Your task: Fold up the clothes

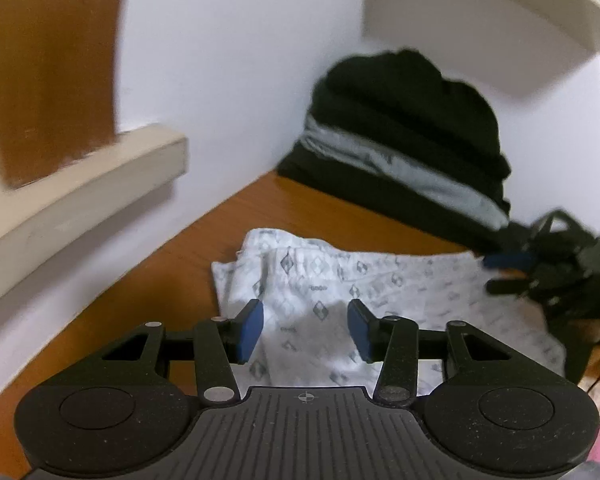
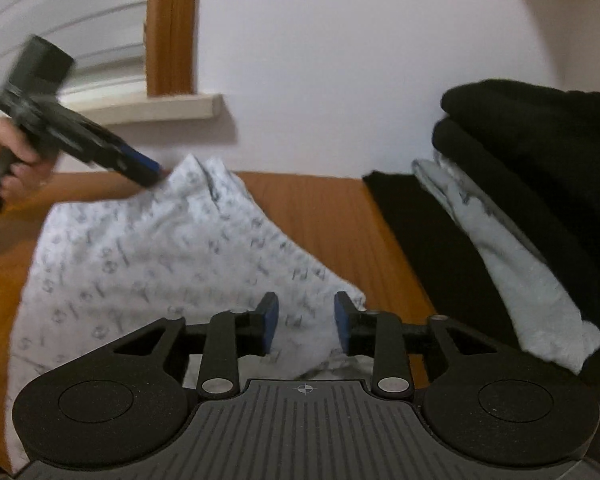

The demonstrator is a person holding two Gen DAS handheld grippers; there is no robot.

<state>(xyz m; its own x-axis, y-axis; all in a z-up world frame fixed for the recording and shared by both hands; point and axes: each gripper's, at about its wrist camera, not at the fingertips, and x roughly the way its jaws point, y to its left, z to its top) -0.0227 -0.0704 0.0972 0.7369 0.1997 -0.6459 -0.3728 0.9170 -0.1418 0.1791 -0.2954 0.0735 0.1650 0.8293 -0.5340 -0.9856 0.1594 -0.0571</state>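
We can read no words, brand names or numbers anywhere. The patterned white cloth (image 1: 340,292) carries small grey diamond marks and tiny printed strokes, but they are too blurred for us to make out as letters.

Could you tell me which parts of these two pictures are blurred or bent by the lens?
Left wrist view: the far claw and brown window frame are smeared, and the sill curves. Right wrist view: the hand and other claw are streaked; the patterned cloth's print is soft.
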